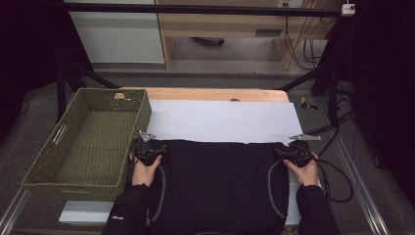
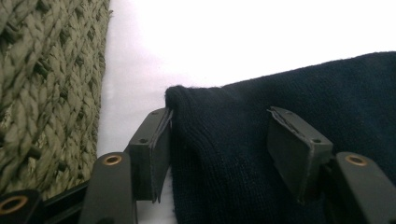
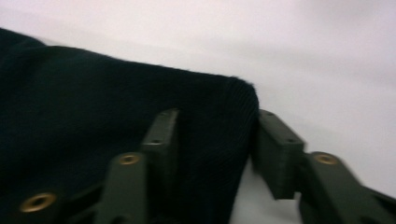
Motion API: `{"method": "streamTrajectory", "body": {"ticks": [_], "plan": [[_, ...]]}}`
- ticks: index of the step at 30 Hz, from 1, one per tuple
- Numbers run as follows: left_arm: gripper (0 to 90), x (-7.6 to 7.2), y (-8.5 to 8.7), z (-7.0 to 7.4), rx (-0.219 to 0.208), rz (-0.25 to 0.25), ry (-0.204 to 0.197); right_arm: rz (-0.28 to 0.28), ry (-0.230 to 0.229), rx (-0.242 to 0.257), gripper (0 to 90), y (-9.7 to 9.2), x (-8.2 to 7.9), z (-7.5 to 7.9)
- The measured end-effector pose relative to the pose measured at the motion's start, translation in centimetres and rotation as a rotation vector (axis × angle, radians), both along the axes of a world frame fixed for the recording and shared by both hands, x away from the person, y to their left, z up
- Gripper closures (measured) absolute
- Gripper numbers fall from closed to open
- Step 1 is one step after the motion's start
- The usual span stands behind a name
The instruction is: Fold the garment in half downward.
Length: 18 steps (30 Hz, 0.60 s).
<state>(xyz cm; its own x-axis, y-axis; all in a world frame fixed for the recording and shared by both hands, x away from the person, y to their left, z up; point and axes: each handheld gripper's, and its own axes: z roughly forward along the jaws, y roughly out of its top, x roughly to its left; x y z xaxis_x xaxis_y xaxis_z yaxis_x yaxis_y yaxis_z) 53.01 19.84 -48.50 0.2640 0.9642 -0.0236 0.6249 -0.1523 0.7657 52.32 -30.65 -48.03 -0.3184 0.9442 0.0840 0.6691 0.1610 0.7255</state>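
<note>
Jaws of the left gripper (image 2: 219, 149) straddle one far corner of a dark knit garment (image 1: 220, 181), one pad at its edge, the other resting on the cloth, not yet clamped. The right gripper (image 3: 215, 154) straddles the opposite far corner the same way, its jaws parted around the cloth. The garment lies flat on white paper (image 1: 220, 120), just beside a green woven basket (image 1: 93, 142) on its left.
</note>
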Motion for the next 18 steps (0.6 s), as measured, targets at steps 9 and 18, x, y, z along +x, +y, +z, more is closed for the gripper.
{"method": "streamTrajectory", "body": {"ticks": [9, 18], "plan": [[80.5, -0.4, -0.4, 0.5, -0.019, -0.036, 0.023, 0.037, 0.027, 0.041, 83.7, 0.1, -0.2, 0.3], [83.8, -0.2, -0.6, 1.3, 0.051, -0.016, -0.043, 0.024, 0.000, 0.032, 85.1, -0.6, 0.1, 1.0]]}}
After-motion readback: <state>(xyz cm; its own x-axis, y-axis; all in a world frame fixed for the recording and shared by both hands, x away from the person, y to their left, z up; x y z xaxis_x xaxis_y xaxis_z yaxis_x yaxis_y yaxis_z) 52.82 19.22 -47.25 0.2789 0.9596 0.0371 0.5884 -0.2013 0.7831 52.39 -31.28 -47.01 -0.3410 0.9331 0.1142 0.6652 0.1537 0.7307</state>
